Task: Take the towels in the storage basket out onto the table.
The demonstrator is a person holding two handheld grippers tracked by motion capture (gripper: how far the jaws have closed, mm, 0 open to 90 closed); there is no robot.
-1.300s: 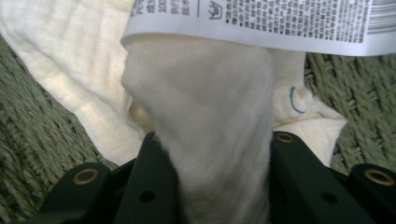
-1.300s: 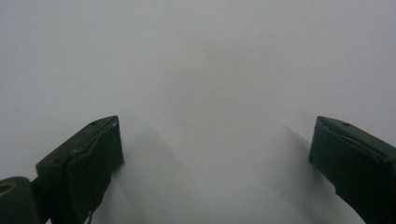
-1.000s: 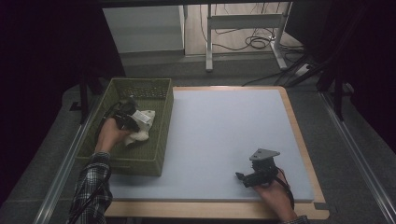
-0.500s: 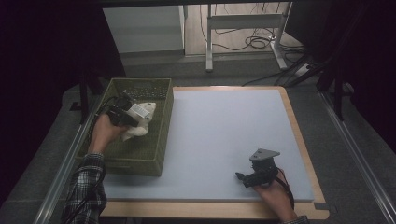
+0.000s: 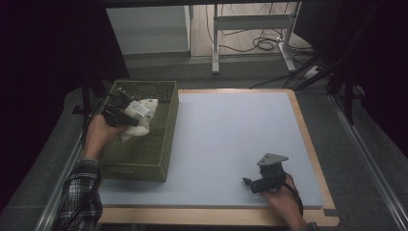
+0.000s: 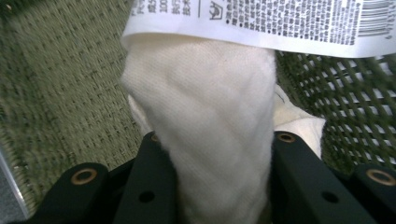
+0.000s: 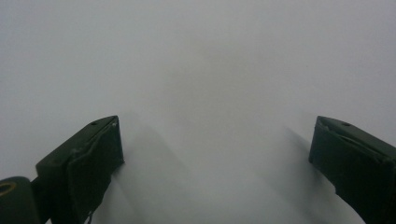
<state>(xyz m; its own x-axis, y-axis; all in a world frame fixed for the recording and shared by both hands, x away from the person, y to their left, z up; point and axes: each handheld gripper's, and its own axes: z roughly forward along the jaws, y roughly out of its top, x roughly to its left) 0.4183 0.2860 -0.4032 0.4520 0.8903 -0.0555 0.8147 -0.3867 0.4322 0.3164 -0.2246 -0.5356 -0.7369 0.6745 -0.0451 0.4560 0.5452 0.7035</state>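
White cloth held over the green basket

The left gripper [image 5: 120,111] is clamped on the white cloth [image 6: 205,126] above the basket [image 5: 144,159] – the right gripper [image 5: 255,182] rests on the table [image 5: 226,130], jaws wide apart

Cream knitted cloth [image 6: 205,135], bunched into a thick roll, is hanging upright above the green woven basket [image 5: 144,159]. A white printed label [image 6: 261,21] is lying across its top.
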